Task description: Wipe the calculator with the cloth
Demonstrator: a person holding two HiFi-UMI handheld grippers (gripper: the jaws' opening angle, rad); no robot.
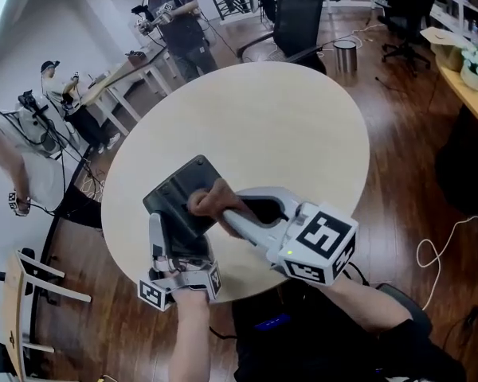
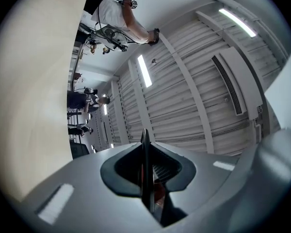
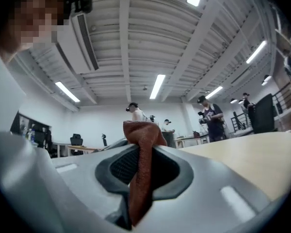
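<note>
The calculator [image 1: 175,201] is lifted off the round pale table [image 1: 287,126] with its dark grey back facing me, tilted up. My left gripper [image 1: 182,243] is shut on its lower edge. In the left gripper view that edge shows as a thin dark blade [image 2: 145,174] between the jaws of the left gripper [image 2: 146,188]. The brown cloth [image 1: 211,200] lies bunched against the calculator's back, with my right gripper [image 1: 223,213] shut on it. In the right gripper view the cloth [image 3: 140,164] hangs pinched between the jaws of the right gripper [image 3: 138,178].
A black office chair [image 1: 299,22] and a metal bin [image 1: 346,54] stand beyond the table. People work at desks at the far left [image 1: 167,14]. A wooden chair [image 1: 24,293] is at lower left, and a white cable [image 1: 438,249] lies on the floor at right.
</note>
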